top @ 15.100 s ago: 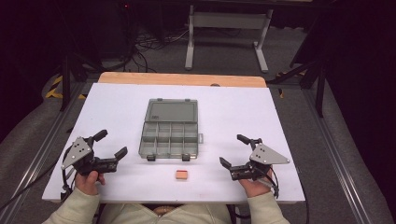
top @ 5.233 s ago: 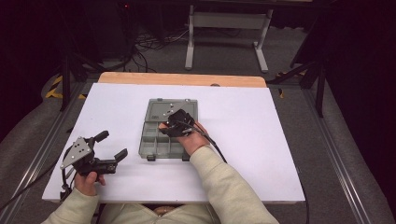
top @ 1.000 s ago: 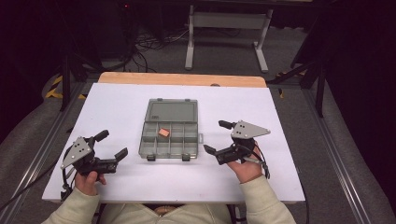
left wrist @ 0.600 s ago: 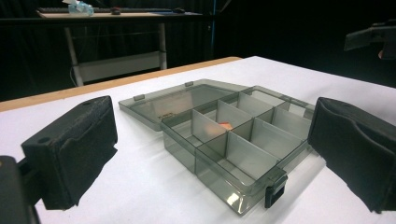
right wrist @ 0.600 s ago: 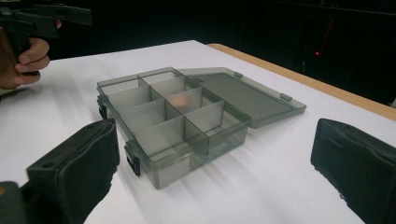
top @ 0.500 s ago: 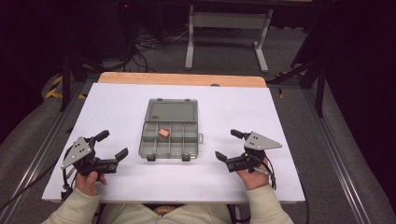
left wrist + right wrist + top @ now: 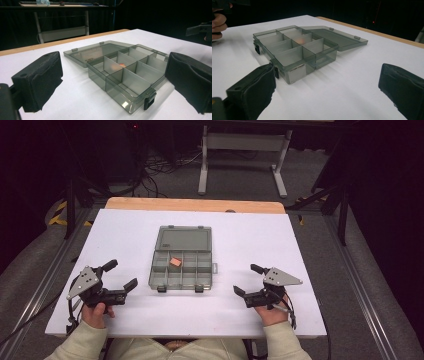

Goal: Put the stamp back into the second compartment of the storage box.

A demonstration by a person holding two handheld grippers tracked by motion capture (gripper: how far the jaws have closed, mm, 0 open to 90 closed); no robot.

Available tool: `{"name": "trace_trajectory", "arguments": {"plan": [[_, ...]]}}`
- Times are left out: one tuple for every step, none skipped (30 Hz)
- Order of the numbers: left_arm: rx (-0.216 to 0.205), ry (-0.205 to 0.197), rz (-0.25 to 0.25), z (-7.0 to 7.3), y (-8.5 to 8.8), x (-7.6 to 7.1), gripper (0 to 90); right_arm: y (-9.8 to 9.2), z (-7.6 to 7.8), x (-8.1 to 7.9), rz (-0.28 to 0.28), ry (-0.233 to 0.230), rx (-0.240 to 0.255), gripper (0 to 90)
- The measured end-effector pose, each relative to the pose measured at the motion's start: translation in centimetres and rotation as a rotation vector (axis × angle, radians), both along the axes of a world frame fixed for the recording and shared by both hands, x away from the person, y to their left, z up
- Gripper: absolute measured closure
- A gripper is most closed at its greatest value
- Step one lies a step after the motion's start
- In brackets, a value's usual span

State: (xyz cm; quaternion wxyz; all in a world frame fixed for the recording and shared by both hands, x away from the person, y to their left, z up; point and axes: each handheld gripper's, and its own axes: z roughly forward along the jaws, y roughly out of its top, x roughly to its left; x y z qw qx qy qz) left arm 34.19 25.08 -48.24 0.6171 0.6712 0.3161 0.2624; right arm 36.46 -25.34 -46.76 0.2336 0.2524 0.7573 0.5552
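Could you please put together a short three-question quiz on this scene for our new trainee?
1. True or false: the lid of the organiser box is shut.
2. What lies in the box? A) an orange block B) a screw C) nothing
3. Fill in: both the left hand-held gripper and the right hand-held gripper are ____.

Key: 1 false; 2 A, the orange block; 3 open.

We are seeing the white surface (image 7: 260, 245) glowing brightly under overhead light while the room around it is sinking into near black. Soft, short shadows are lying beside the grey box (image 7: 125, 72). In both gripper views our tongs' black jaws are blurring at the bottom edge, and the whole high view is looking slightly soft and grainy.
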Motion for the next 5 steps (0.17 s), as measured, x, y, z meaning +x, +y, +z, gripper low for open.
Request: {"name": "trace_trajectory", "arguments": {"plan": [[0.0,0.0,0.0,0.0,0.0,0.0,2.3,0.0,0.0,0.0,0.0,0.0,0.0,1.5],[-0.001,0.003,0.006,-0.04,0.0,0.04,2.3,0.01,-0.01,0.01,0.002,-0.001,0.002,1.5],[-0.002,0.004,0.011,-0.07,0.01,0.08,2.2,0.02,0.0,0.01,0.002,-0.002,0.005,1.5],[-0.001,0.007,0.01,-0.08,0.06,0.09,2.1,0.02,0.03,0.0,0.002,-0.006,0.006,1.5],[-0.008,0.011,0.008,-0.1,0.1,0.11,2.0,0.03,0.04,-0.03,0.001,-0.006,0.01,1.5]]}}
